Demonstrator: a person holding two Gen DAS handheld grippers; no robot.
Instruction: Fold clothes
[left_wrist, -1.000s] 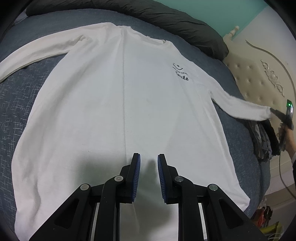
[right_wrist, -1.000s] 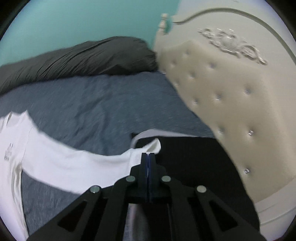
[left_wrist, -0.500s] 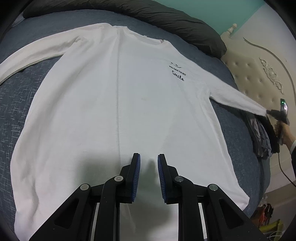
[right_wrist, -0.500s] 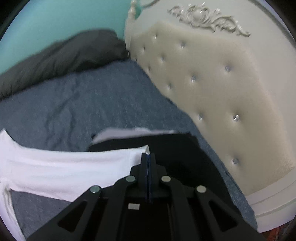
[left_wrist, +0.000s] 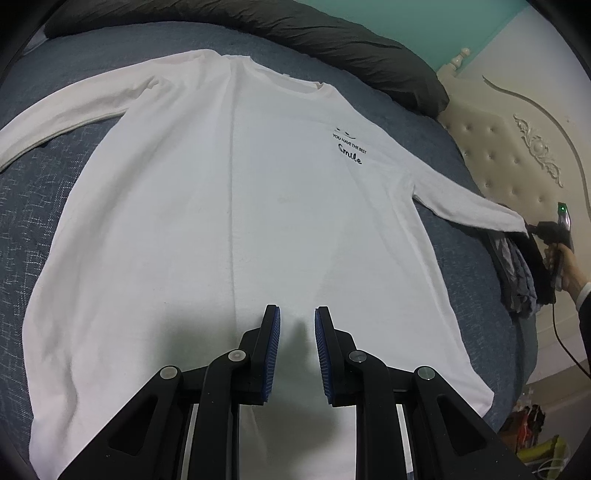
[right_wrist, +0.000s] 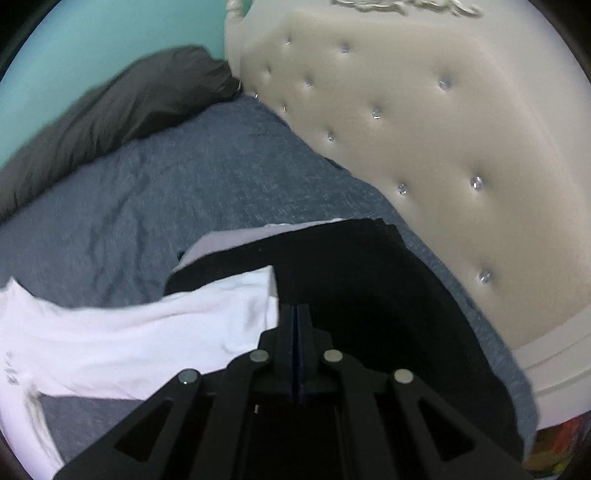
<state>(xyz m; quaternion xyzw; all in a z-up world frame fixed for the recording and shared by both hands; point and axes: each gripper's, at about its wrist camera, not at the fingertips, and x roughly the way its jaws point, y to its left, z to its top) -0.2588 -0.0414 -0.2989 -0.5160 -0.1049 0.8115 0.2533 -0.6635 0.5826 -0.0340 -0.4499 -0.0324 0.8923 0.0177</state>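
Observation:
A white long-sleeved shirt (left_wrist: 229, 206) with small black lettering lies flat, front up, on the blue bed (left_wrist: 37, 206). My left gripper (left_wrist: 297, 317) hovers over the shirt's lower middle near the hem, its blue pads apart with only the flat cloth showing under the gap. My right gripper (right_wrist: 297, 308) is shut on the cuff of the shirt's right sleeve (right_wrist: 147, 332). In the left wrist view that sleeve (left_wrist: 469, 210) is stretched out straight to the right gripper (left_wrist: 532, 230), held by a person's hand (left_wrist: 569, 269). The other sleeve lies out to the far left.
A stack of folded dark clothes (right_wrist: 369, 280) sits under the right gripper at the bed's edge. The cream tufted headboard (right_wrist: 424, 129) stands close behind it. A dark grey pillow roll (left_wrist: 295, 29) runs along the far side. Clutter shows on the floor (left_wrist: 532, 424).
The right gripper has carried the sleeve cuff outward toward the headboard and over the dark stack, pulling the sleeve straight. The left gripper has stayed put.

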